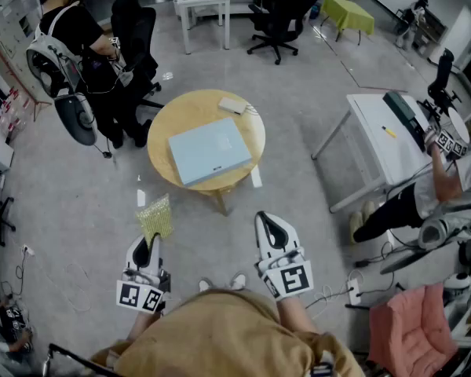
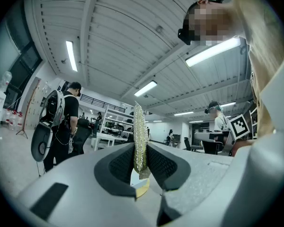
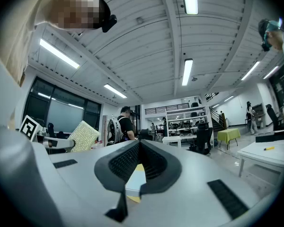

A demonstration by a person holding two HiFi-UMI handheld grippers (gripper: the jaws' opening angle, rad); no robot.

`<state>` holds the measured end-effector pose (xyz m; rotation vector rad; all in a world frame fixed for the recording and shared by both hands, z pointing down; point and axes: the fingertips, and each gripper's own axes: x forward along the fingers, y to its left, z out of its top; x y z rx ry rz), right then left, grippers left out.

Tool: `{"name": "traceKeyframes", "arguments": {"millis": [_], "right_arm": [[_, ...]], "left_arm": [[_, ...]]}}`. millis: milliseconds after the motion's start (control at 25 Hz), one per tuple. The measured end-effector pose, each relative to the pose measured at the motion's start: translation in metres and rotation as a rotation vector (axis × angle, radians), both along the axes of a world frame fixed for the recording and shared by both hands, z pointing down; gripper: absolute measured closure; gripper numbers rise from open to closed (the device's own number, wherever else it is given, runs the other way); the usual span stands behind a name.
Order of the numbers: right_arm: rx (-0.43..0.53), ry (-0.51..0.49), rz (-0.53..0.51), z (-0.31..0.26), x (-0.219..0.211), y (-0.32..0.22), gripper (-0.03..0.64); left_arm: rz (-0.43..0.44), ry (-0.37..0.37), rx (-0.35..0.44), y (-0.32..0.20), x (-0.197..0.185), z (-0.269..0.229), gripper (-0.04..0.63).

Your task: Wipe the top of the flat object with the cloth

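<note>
Cloth [image 2: 140, 131] stands pinched on edge in the left gripper [image 1: 147, 247], poking out toward 12 o'clock. The right gripper [image 1: 272, 226] is pressed together on nothing. Both hang near the body, well apart from the table [image 1: 162, 129]. On it lies the flat panel [image 1: 209, 150], at 1 o'clock from the cloth. The step looks like the approach. Next, the left gripper needs to carry the cloth forward and down flat onto the panel's top.

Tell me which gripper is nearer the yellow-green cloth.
Left. The left gripper is shut on the cloth, which sticks out ahead of its jaws. The right gripper is off to the cloth's right, apart from it, jaws together on nothing.
</note>
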<state>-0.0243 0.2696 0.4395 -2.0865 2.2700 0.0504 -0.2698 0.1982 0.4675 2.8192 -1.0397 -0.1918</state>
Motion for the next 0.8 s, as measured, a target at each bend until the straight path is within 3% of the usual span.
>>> {"name": "traceKeyframes", "arguments": {"millis": [440,800], "right_arm": [[0.003,0.000,-0.045,-0.001,-0.014,0.005,0.617],[0.020,0.006,-0.075,0.005,0.010,0.019,0.617]], "left_arm": [[-0.024,0.004,-0.006,0.015,-0.006,0.002,0.532],[-0.062,0.008,0.012,0.026,0.012,0.006,0.531]]}}
